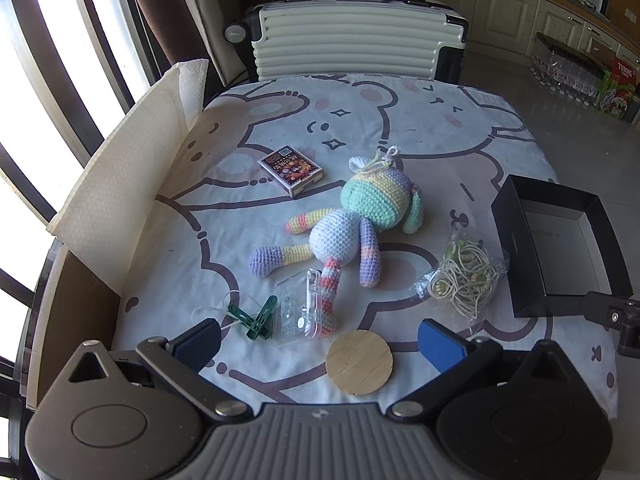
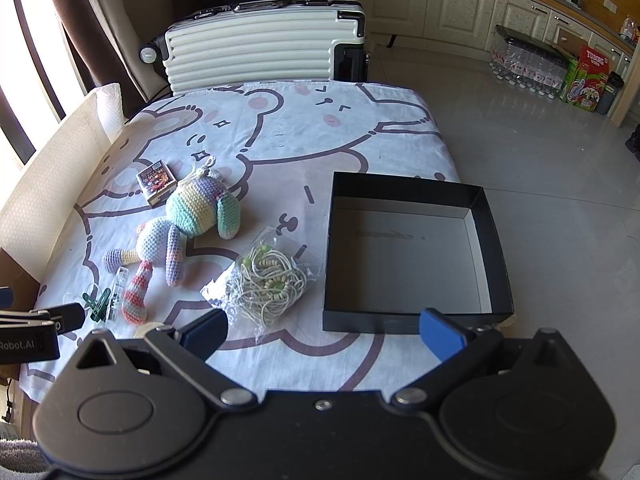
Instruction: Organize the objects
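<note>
The left gripper (image 1: 320,344) is held wide open w/ nothing gripped. Between its jaws, close in, a round wooden disc (image 1: 359,362) is seen lying flat on the bear-print cloth (image 1: 420,136). Just past the jaws, a bit to the left, a clear plastic case (image 1: 298,306) and a green clip (image 1: 258,318) are found side by side.

Further ahead of the jaws a knitted bunny toy (image 1: 348,224) is laid flat. It is striped in soft colours: purple, yellow, green, pink. Its long axis runs slanted, head pointed away & to the right, legs pointed back toward the jaws. One leg is touching the clear case. Beyond it, a small card box (image 1: 290,170) is seen.

The right gripper (image 2: 323,334) is also held wide open & empty. Just ahead of its left jaw a bag of cords (image 2: 268,280) is seen. Ahead of its right jaw an open black box (image 2: 412,256) is set, empty inside.
</note>
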### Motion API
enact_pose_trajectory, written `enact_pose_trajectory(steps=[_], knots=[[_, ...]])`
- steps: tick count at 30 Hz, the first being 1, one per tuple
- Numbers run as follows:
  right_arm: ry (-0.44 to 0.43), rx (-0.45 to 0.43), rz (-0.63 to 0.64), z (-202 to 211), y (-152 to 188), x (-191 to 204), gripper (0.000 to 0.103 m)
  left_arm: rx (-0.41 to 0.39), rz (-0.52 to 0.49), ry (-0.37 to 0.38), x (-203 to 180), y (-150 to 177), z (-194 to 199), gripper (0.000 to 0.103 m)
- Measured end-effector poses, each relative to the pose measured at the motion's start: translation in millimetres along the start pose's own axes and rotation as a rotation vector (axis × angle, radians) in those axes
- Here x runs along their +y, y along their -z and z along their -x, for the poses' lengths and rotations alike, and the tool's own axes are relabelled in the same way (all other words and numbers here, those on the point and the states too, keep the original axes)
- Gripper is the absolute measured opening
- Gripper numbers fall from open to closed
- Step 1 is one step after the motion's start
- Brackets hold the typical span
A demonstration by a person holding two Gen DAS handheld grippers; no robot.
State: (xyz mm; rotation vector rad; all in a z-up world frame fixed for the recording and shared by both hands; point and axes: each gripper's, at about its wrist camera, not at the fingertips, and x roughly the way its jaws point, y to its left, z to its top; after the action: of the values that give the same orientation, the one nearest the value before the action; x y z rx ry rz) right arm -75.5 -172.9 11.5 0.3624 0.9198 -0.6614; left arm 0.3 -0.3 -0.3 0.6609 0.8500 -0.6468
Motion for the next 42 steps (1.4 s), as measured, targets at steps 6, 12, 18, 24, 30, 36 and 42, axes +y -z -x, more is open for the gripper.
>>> enact_pose_trajectory(steps=[6,12,18,24,30,36,42], knots=[[0.03,0.0,-0.048,0.0,-0.2,0.5,0.103,-0.006,-0.036,0.033,0.0,0.0,0.1,0.103],[0.034,0.0,-0.055,-0.5,-0.5,3.7,0.103,-0.012,-0.074,0.065,0.0,0.0,0.0,0.103],[0.061,0.0,-0.098,-0.2,-0.7,3.6,0.103,-0.032,-0.183,0.149,-0.7,3.1,-1.6,0.103],[0.079,-0.001,-0.128,-0.3,-0.5,4.1,0.103,-0.066,-0.379,0.293,-0.8,3.0,-1.7,0.103],[0.105,-0.001,-0.169,-0.4,-0.4,4.8,0.103,-0.112,-0.645,0.475,-0.9,2.9,-1.7,0.103],[0.143,-0.002,-0.229,-0.1,-0.5,6.2,0.103,-0.159,-0.933,0.66,-0.7,3.3,-1.9,0.103],[0.147,-0.002,-0.236,0.0,-0.4,7.0,0.103,-0.202,-1.204,0.824,-0.9,3.1,-2.1,0.103]])
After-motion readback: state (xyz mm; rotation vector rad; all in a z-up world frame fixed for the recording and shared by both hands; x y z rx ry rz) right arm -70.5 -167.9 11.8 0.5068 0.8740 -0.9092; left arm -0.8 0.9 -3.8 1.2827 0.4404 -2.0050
